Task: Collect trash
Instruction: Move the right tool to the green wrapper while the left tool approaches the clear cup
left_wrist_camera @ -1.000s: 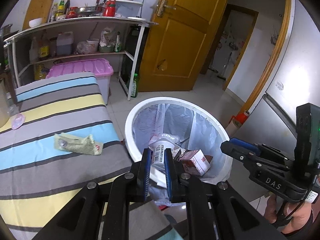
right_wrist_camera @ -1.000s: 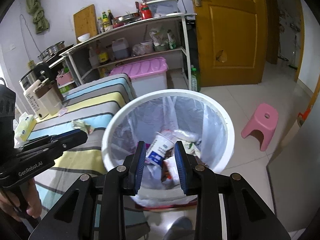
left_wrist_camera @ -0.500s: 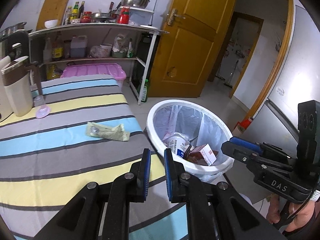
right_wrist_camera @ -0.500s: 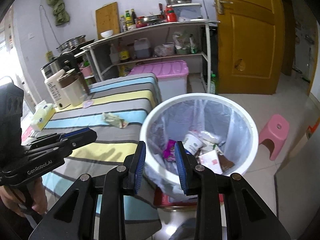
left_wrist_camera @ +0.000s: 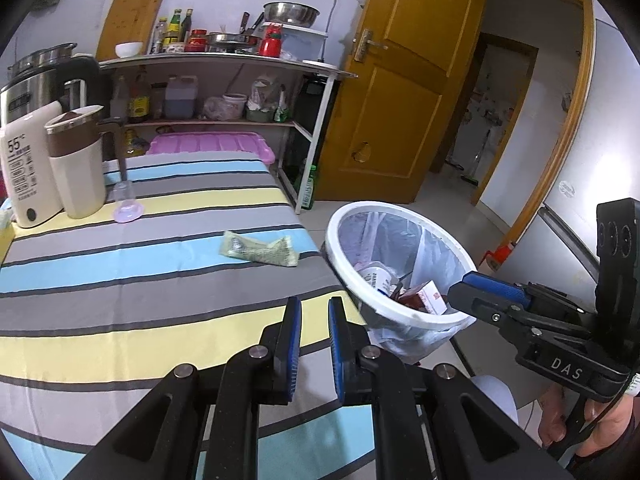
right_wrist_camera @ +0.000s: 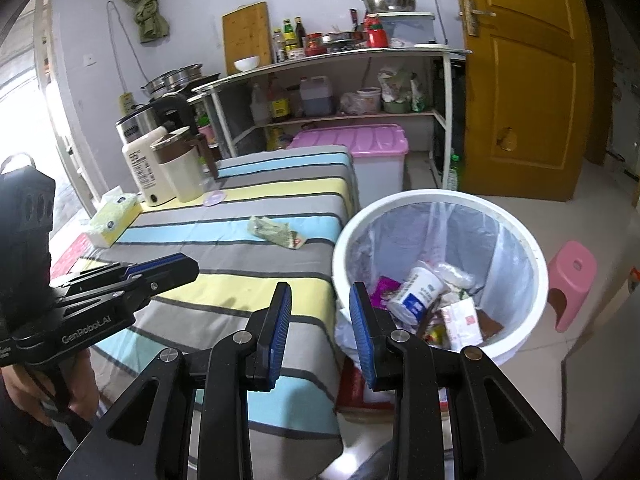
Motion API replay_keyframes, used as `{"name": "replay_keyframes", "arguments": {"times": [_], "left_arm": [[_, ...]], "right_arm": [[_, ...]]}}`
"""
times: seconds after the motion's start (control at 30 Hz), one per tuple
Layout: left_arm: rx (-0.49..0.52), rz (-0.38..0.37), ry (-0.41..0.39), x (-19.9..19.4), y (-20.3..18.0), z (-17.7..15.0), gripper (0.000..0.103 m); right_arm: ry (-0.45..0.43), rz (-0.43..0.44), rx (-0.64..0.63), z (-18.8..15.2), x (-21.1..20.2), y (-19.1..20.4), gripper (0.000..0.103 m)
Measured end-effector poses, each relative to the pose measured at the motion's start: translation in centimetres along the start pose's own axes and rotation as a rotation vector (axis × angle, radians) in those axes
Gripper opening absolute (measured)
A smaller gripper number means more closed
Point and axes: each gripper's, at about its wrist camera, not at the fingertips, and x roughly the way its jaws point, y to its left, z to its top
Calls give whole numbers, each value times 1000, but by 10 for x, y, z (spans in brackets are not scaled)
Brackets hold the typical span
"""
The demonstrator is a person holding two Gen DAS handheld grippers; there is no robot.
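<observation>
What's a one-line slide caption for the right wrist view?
Empty right gripper between striped table and white bin; one green wrapper left on the table.

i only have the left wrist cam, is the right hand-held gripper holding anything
Observer: No. The right wrist view shows the right hand-held gripper with its jaws apart and nothing between them.
Operator: what else is in the bin, i just see a cup and a carton
Observer: A purple wrapper lies at the bottom of the bin, just left of the cup.
Operator: anything on the floor past the bin
Observer: A pink stool stands on the floor to the right of the bin, apart from it.
</observation>
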Motion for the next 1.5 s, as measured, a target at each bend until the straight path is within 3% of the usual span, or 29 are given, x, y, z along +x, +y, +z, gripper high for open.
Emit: {"name": "replay_keyframes", "arguments": {"times": [0.1, 0.2, 0.73, 1.1, 1.5], "left_arm": [[-10, 15, -2, -5, 9, 0, 13], [-17, 34, -7, -9, 18, 0, 13], [-35, 114, -15, -22, 59, 8, 13], [-28, 162, -4, -18, 87, 30, 22], [-22, 219, 29, 15, 125, 58, 32]], "right_arm": [[3, 16, -17, 2, 3, 7, 34], [7, 32, -34, 3, 8, 15, 45], [28, 80, -96, 19, 36, 35, 45], [67, 87, -146, 34, 74, 40, 45], [134, 74, -184, 50, 132, 43, 45]]}}
